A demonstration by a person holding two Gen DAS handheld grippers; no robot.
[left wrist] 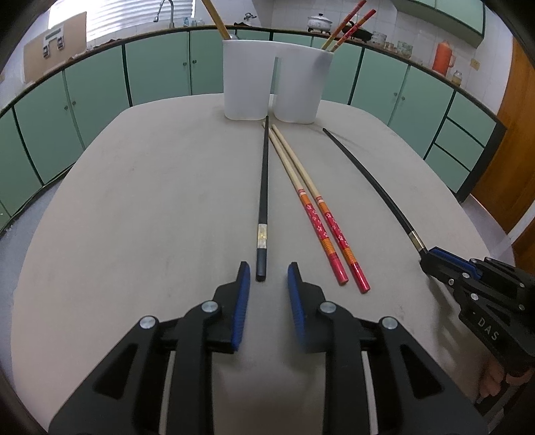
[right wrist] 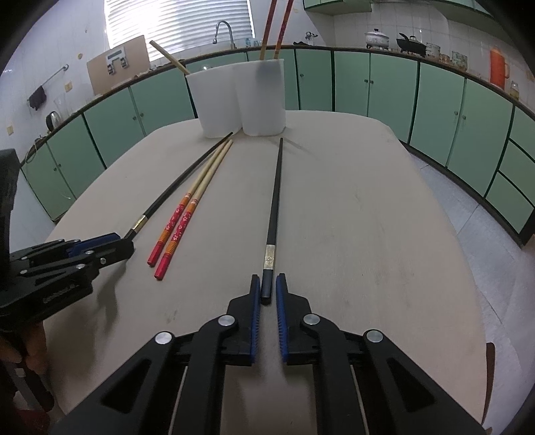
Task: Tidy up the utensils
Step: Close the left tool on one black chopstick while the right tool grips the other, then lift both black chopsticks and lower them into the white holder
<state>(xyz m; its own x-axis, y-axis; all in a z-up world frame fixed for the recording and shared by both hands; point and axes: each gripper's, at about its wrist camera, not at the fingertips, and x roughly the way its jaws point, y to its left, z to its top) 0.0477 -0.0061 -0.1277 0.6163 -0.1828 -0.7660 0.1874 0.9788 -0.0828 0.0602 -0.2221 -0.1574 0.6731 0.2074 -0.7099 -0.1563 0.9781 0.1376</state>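
Two black chopsticks and a red-handled wooden pair [left wrist: 321, 214] lie on the beige table [left wrist: 133, 200], pointing at two white holder cups [left wrist: 247, 80]. My left gripper [left wrist: 269, 271] is open, its blue pads either side of the butt of one black chopstick [left wrist: 263, 200] without touching it. My right gripper [right wrist: 267, 282] is nearly closed around the butt of the other black chopstick [right wrist: 276, 197]; a thin gap shows each side. The right gripper also shows in the left wrist view [left wrist: 434, 257], the left gripper in the right wrist view [right wrist: 110, 242]. The red pair also shows in the right wrist view [right wrist: 187, 214].
The right cup [left wrist: 301, 83] holds a red chopstick pair [left wrist: 347, 26]; the left cup holds a wooden handle [left wrist: 215, 16]. Green cabinets [left wrist: 100, 83] ring the table, with a sink, pots and an orange flask [left wrist: 444, 58] on the counter.
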